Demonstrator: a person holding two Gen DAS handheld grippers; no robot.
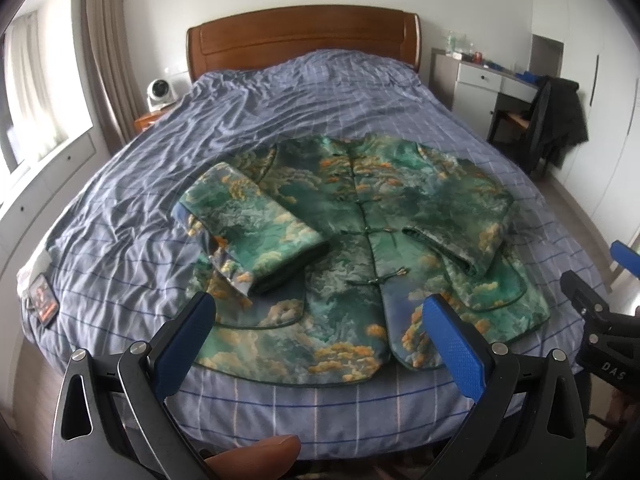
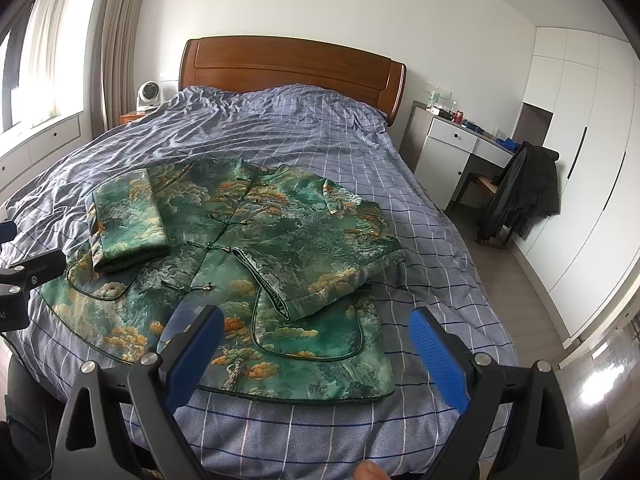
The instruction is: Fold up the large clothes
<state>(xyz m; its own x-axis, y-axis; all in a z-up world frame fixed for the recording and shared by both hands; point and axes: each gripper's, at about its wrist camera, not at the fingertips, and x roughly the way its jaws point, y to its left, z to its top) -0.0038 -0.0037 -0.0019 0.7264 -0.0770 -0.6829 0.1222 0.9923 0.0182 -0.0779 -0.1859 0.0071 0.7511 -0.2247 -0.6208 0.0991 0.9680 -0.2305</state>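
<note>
Jacket (image 1: 360,240) flat on bed (image 1: 120,208), collar toward headboard (image 1: 304,40) — both sleeves folded in, left claw (image 1: 320,320) and right claw (image 2: 316,332) wide open, empty

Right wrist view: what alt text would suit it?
A green patterned jacket lies flat on a blue checked bed, both sleeves folded inward. The open right gripper hovers above its hem.

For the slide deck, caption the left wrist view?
Open left gripper above the green jacket, both sleeves folded in, on the checked bed cover.
</note>
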